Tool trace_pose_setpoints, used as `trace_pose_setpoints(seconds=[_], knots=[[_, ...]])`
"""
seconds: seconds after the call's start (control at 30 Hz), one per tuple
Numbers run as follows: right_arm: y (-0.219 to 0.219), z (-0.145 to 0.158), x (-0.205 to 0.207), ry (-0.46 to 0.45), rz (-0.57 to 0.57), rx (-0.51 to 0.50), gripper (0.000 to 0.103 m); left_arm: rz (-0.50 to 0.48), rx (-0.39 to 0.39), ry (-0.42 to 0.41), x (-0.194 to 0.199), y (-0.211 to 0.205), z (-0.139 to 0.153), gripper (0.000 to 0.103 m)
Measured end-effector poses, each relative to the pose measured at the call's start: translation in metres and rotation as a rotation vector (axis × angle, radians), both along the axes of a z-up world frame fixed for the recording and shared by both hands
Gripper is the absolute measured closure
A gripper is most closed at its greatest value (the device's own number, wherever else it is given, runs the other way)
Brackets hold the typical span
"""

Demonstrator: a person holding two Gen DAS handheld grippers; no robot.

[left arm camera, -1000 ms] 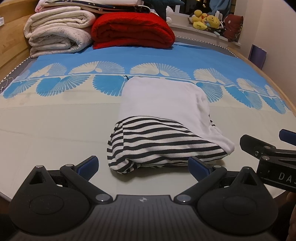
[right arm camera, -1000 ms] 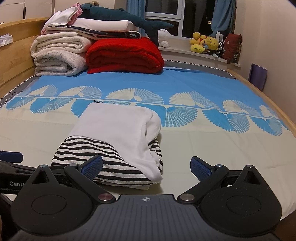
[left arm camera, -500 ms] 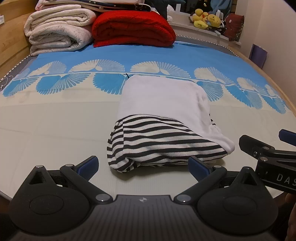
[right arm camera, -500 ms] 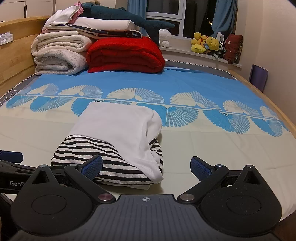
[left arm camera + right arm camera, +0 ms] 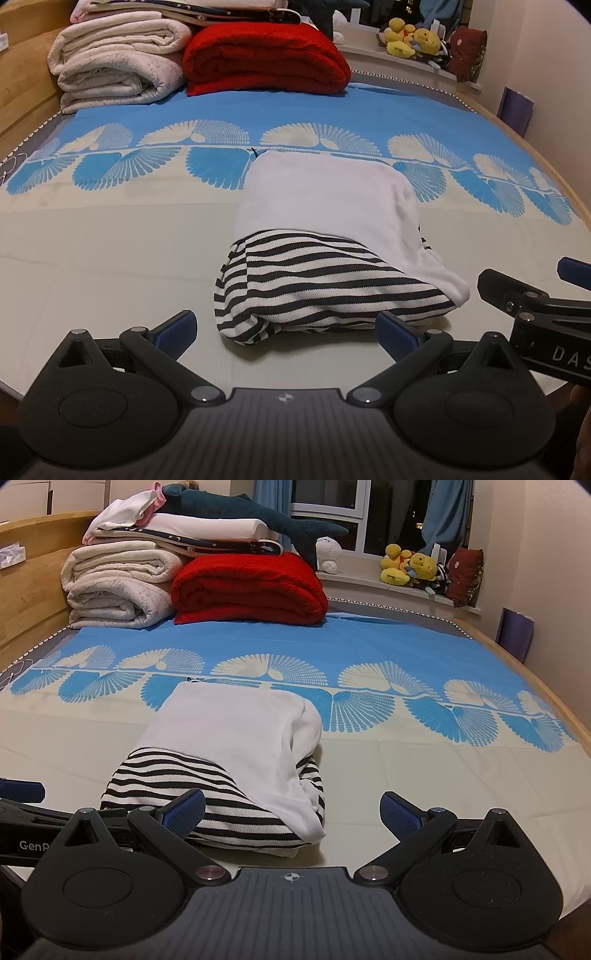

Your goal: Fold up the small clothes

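Note:
A folded garment, white on its far part (image 5: 325, 195) and black-and-white striped on its near part (image 5: 317, 291), lies on the bed. It also shows in the right wrist view (image 5: 236, 753). My left gripper (image 5: 286, 330) is open and empty, just in front of the striped end. My right gripper (image 5: 291, 810) is open and empty, in front of the garment's right near corner. The right gripper's finger (image 5: 517, 295) shows at the right edge of the left wrist view.
A blue and cream patterned bed sheet (image 5: 406, 746) covers the bed. Folded red (image 5: 251, 587) and cream blankets (image 5: 114, 587) are stacked at the headboard end. Plush toys (image 5: 410, 566) sit on the window sill. A wooden bed frame edge (image 5: 535, 679) runs along the right.
Both grippers have stayed nearly still and open. The garment has not moved.

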State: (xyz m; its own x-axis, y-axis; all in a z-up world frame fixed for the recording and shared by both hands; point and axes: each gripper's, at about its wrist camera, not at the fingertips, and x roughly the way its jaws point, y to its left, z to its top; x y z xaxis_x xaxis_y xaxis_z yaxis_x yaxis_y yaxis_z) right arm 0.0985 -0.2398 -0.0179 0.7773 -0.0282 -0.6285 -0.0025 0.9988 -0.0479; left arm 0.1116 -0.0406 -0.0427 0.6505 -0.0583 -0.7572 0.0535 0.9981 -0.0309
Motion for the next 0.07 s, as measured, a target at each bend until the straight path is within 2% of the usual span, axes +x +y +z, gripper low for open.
trace_pose_setpoints(seconds=[0.07], knots=[[-0.0001,-0.0001,0.0000,0.000,0.000,-0.001,0.003,0.000,-0.001,0.001,-0.0004,-0.0001,-0.0001,0.000]])
